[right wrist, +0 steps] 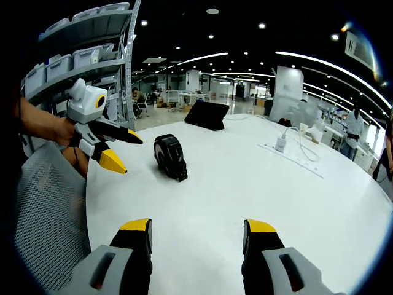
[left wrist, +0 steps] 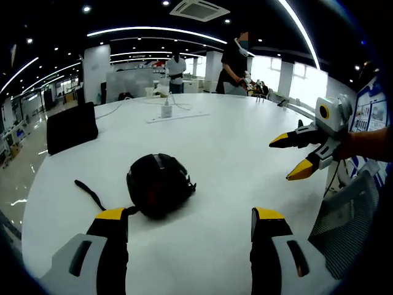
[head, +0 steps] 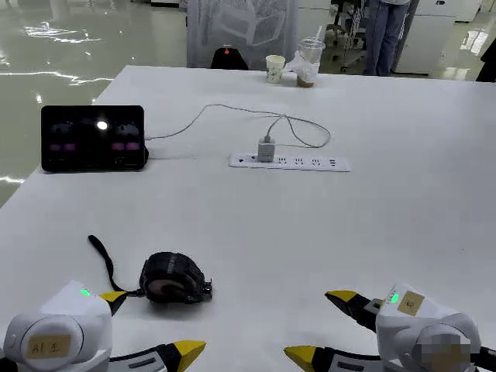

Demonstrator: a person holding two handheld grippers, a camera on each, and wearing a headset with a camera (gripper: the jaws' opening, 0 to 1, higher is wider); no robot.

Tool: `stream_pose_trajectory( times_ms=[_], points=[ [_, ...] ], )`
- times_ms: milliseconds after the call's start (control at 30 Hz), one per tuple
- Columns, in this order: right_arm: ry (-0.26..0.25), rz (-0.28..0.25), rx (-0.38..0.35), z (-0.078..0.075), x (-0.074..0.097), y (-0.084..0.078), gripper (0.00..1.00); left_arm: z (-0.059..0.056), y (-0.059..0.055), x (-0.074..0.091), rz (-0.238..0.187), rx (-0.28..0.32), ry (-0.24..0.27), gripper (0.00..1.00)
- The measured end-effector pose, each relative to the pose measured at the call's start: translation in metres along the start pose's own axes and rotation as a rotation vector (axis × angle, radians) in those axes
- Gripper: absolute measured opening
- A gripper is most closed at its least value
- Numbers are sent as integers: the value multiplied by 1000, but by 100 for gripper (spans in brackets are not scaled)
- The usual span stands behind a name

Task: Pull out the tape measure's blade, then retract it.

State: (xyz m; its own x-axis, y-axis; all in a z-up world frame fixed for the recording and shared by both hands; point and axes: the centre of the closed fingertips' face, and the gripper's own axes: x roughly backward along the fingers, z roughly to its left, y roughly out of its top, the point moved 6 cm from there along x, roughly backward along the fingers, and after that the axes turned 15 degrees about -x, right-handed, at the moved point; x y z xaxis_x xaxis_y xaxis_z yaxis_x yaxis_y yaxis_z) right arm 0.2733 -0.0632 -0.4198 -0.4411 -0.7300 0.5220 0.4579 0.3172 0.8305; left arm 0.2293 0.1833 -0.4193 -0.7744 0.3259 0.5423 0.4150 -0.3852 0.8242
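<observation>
Tape measure (head: 174, 277) lies untouched before left hand-held gripper (head: 155, 322) and right hand-held gripper (head: 316, 325), both spread wide.

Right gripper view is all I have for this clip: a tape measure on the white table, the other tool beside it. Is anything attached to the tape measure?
Observer: Yes, a black strap trails from the tape measure across the table.
Operator: And the dark panel behind it?
Observer: A tablet; the head view shows dim coloured marks on its screen.
Operator: Anything at the far edge?
Observer: A paper cup and a clear plastic cup stand there.
</observation>
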Motion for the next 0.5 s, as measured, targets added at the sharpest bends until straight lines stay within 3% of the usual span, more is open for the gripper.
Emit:
stream_pose_trajectory(
  times_ms=[500],
  points=[
    [-34, -33, -36, 9, 20, -5, 70, -12, -5, 16, -13, -42, -20, 86]
  ],
)
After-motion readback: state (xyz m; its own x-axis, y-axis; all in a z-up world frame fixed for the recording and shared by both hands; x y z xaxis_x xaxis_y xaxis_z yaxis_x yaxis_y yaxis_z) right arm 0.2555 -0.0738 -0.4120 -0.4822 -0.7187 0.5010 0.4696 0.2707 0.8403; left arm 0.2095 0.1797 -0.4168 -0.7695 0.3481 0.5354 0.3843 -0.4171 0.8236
